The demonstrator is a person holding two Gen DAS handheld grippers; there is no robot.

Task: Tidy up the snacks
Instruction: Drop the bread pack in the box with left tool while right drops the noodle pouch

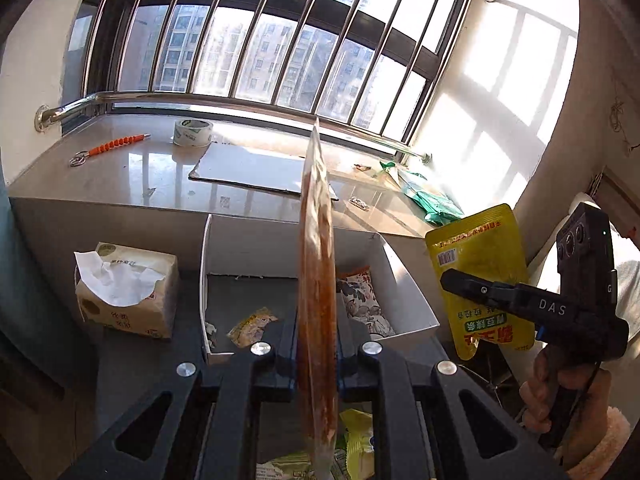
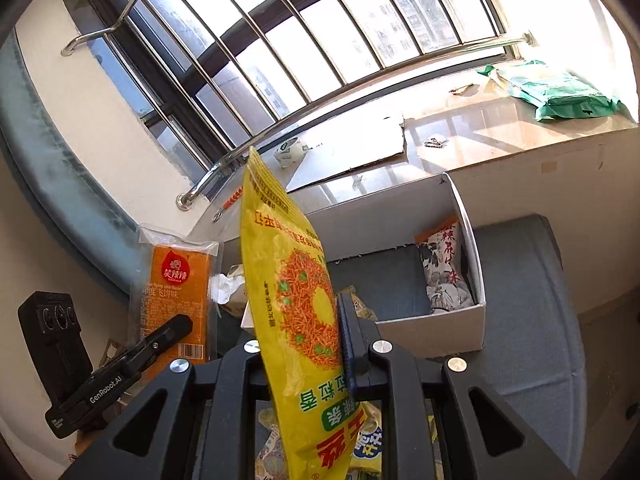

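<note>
pretty bright room, sun pouring through a big barred window (image 1: 256,40) with apartment blocks outside. A glossy stone sill (image 1: 132,176) runs under it with a steel rail (image 2: 208,176) along the edge, white walls (image 1: 500,120) striped with window shadows, grey cushioned seat (image 2: 528,300) below

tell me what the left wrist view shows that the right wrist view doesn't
Only the left wrist view shows the yellow packet's back with its barcode, the right claw from outside with the hand holding it, and a small yellow sachet in the white box.

Only the right wrist view shows the orange packet's printed front and the yellow packet's noodle picture.

Both show the box, the flowered packet inside it, the tape roll, the green bag and the barred window.
</note>
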